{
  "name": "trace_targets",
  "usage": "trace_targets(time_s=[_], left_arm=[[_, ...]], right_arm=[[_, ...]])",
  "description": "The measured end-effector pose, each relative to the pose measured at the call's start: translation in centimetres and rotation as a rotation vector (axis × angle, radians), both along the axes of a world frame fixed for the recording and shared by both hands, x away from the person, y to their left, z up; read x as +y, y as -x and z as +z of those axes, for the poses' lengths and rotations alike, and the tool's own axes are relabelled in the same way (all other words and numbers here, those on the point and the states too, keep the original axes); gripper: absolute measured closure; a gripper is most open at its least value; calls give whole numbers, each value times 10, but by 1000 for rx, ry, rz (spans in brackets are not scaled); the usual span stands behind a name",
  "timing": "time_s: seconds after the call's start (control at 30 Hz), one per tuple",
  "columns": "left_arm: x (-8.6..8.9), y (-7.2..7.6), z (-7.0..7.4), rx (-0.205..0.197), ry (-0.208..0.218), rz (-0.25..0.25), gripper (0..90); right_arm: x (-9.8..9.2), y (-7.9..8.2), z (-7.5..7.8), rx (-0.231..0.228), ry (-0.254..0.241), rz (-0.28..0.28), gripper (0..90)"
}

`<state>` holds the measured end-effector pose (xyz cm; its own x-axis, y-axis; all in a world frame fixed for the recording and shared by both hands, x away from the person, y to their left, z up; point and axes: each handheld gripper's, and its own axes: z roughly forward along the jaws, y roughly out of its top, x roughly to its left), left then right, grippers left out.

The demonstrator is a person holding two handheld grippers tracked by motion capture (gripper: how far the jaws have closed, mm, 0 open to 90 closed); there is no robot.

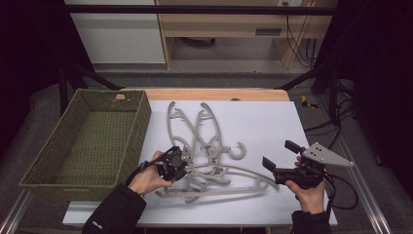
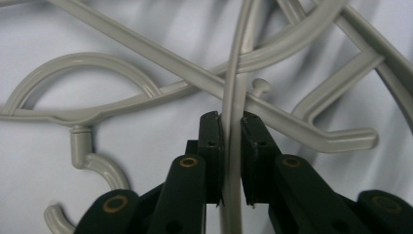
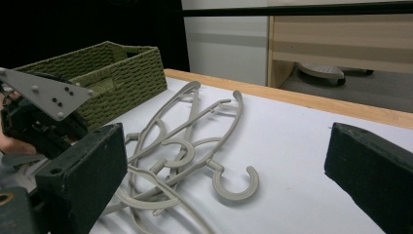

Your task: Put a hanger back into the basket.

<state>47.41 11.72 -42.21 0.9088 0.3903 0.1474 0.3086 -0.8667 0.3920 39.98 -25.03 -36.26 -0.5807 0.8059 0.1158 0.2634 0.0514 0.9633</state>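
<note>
the left tongs (image 2: 232,129) clamp a thin grey plastic hanger arm (image 2: 237,73) in the tangled pile on the white surface (image 1: 272,126); the right tongs (image 1: 281,155) stand wide apart, holding nothing.

We see a green woven basket (image 1: 87,136) standing on the left part of the worktop (image 1: 272,122), which has a white cover and a wooden far edge. Beyond it we see a pale wooden cabinet (image 1: 229,24) and black cables (image 1: 297,44) hanging beside it.
</note>
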Motion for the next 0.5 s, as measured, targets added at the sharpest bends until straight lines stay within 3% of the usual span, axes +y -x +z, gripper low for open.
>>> trace_targets(time_s=[0.13, 0.37, 0.5], left_arm=[[1, 3, 1, -2, 14, 8, 813], [4, 11, 7, -6, 98, 33, 818], [8, 14, 14, -37, 151, 69, 819]], right_arm=[[0, 0, 0, -1, 7, 4, 21], [0, 0, 0, 0, 4, 2, 21], [0, 0, 0, 0, 6, 3, 22]])
